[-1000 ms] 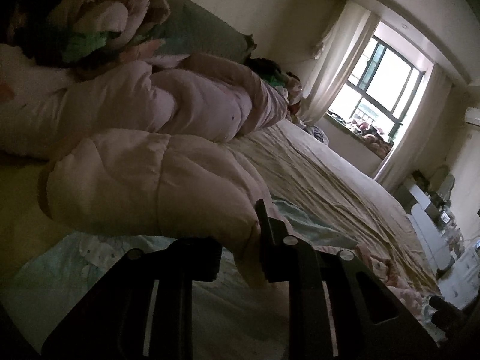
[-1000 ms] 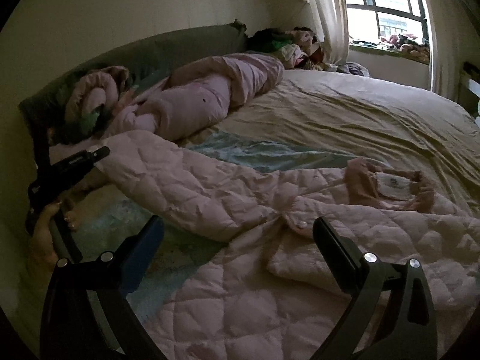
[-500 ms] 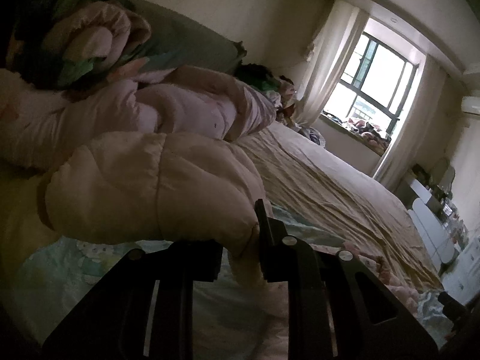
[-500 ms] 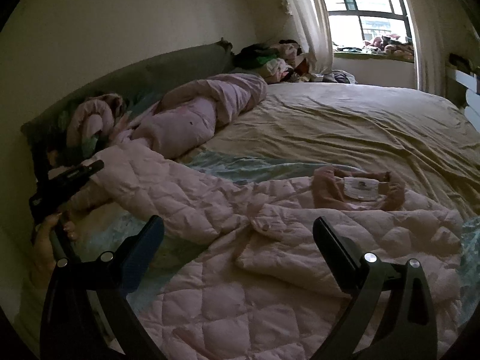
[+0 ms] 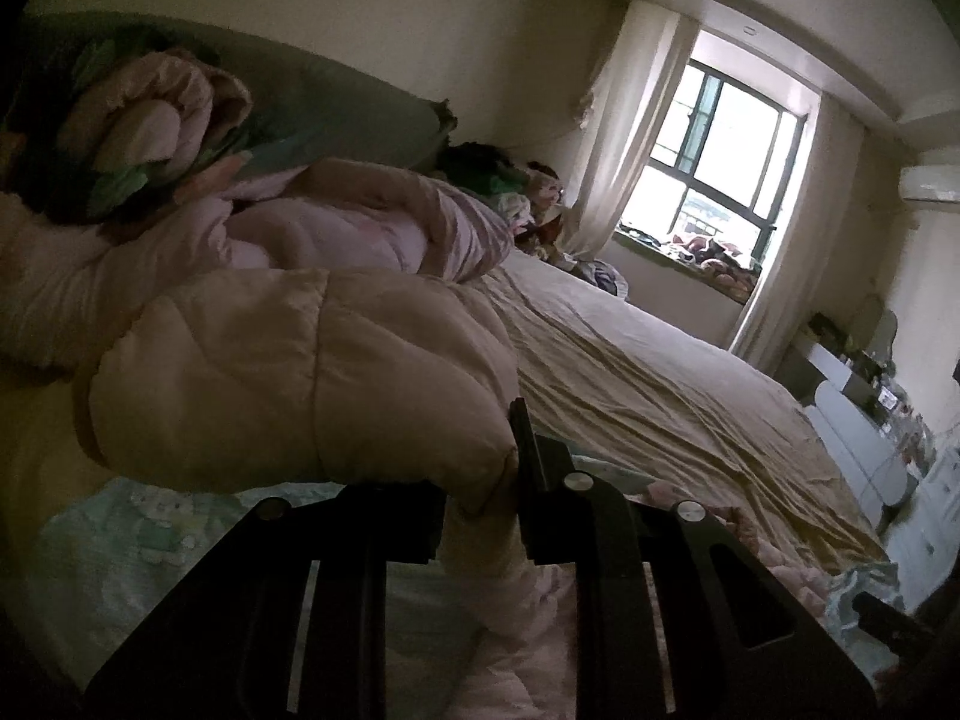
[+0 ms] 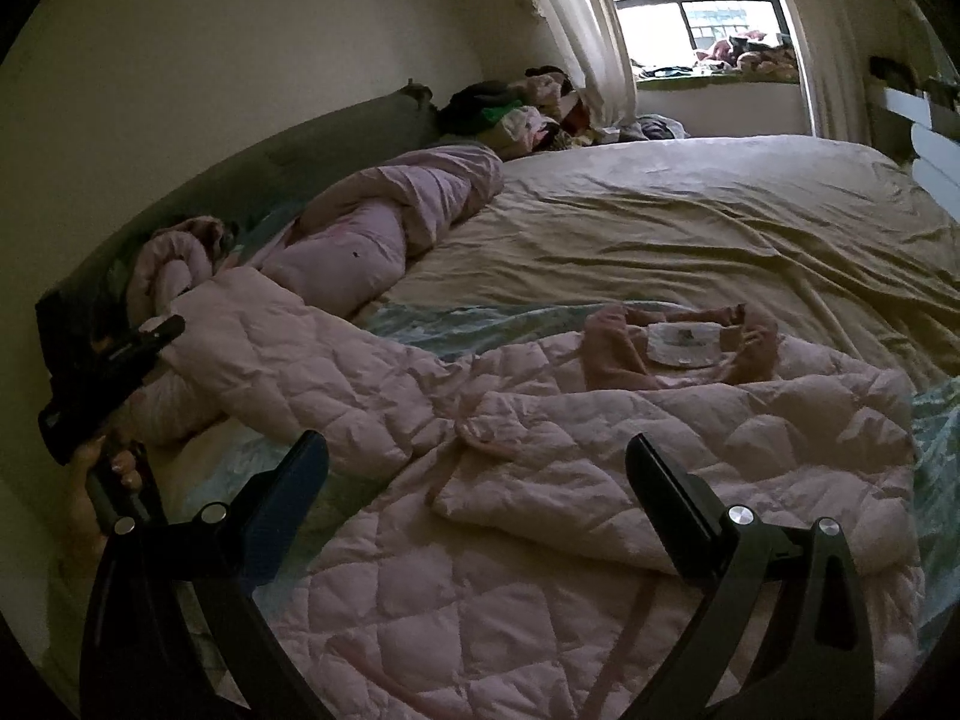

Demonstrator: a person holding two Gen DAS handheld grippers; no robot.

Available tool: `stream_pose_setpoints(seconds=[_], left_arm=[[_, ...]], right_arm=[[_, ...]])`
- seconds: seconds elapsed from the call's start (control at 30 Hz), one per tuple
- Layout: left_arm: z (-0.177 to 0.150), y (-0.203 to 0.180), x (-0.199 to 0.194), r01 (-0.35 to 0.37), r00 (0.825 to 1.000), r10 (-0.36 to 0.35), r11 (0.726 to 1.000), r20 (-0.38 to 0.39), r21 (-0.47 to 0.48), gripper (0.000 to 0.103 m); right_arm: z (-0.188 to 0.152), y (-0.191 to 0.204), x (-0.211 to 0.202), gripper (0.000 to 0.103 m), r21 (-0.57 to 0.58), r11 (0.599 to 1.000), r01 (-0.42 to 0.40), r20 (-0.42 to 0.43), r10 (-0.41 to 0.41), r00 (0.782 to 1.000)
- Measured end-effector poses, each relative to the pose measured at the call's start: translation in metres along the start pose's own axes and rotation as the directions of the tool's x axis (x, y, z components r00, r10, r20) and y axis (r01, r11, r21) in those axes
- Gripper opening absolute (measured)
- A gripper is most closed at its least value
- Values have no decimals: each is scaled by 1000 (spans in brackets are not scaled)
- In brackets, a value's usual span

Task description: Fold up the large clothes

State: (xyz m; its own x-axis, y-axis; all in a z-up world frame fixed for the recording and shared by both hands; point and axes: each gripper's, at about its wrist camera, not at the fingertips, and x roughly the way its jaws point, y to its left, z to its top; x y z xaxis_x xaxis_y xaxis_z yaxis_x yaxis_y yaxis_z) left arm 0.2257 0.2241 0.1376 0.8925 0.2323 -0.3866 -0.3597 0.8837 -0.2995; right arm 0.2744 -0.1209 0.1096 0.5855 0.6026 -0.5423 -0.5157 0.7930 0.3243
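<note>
The left gripper (image 5: 480, 498) is clamped on the sleeve (image 5: 300, 378) of a pink quilted coat (image 6: 540, 480), the padded fabric bunched between its narrow jaws and bulging out above them. Seen from the right wrist, that same gripper (image 6: 162, 333) sits at the far left of the scene, gripped by a hand (image 6: 90, 480), with the sleeve (image 6: 288, 348) stretched out from the coat's body toward it. The right gripper (image 6: 477, 468) stands wide, nothing between its fingers; it hangs above the coat's body, pointing at a loose folded flap of the front. The coat lies spread on the near part of the bed (image 6: 690, 222), collar and white label (image 6: 684, 345) facing up on the far side of the garment. Under it shows a pale blue printed sheet (image 6: 468, 321), and beyond that a rumpled beige cover. A rolled pink duvet (image 6: 390, 222) lies along the far left by the green headboard (image 6: 336, 132). A pile of clothes (image 6: 516, 108) sits in the corner beside the curtain and window (image 6: 690, 6).
</note>
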Motion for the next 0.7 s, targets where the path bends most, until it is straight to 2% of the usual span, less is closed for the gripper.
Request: stream_pose_setpoints(seconds=[0.37, 0.7], left_arm=[[-5, -57, -6, 50, 999, -51, 995, 10, 86, 11], [-22, -117, -8, 105, 994, -103, 975, -21, 195, 11]], right_arm=[[-6, -38, -28, 99, 74, 997, -4, 40, 1, 999], [-16, -77, -57, 99, 147, 989, 0, 82, -13, 997]])
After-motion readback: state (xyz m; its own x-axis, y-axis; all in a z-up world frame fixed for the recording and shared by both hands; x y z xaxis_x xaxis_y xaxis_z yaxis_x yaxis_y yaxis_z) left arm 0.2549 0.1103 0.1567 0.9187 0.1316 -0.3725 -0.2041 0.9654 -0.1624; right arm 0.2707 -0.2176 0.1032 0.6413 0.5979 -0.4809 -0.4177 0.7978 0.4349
